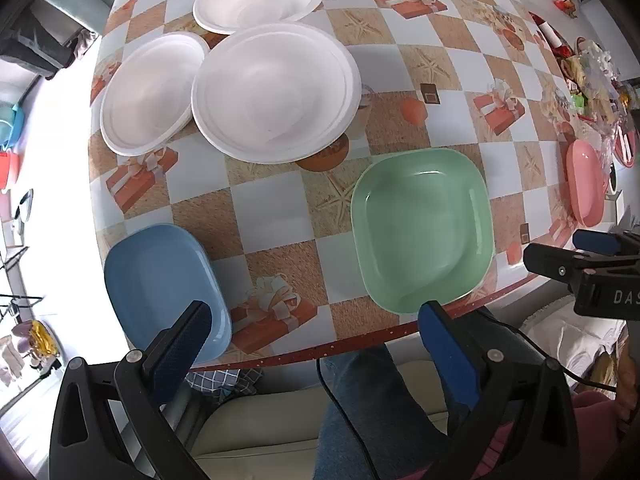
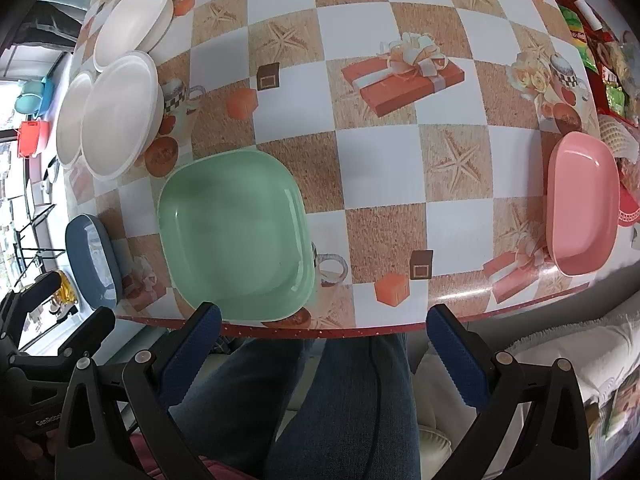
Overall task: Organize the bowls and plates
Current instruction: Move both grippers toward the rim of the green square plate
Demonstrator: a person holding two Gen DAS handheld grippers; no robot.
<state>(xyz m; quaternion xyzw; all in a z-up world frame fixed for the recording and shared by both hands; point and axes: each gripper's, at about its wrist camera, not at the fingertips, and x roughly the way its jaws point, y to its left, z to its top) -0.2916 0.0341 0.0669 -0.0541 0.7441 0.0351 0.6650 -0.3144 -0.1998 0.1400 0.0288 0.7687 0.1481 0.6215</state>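
Both claws, left (image 1: 316, 328) and right (image 2: 324, 330), spread wide, empty, at desk (image 2: 400, 160) edge. Green plate (image 2: 236, 232) lower centre-left; "GenRobot" (partly cut off) lower left.

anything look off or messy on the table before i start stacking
Nothing spilled or broken. The three white bowls crowd together with rims overlapping, and the green plate sits close to the table edge.
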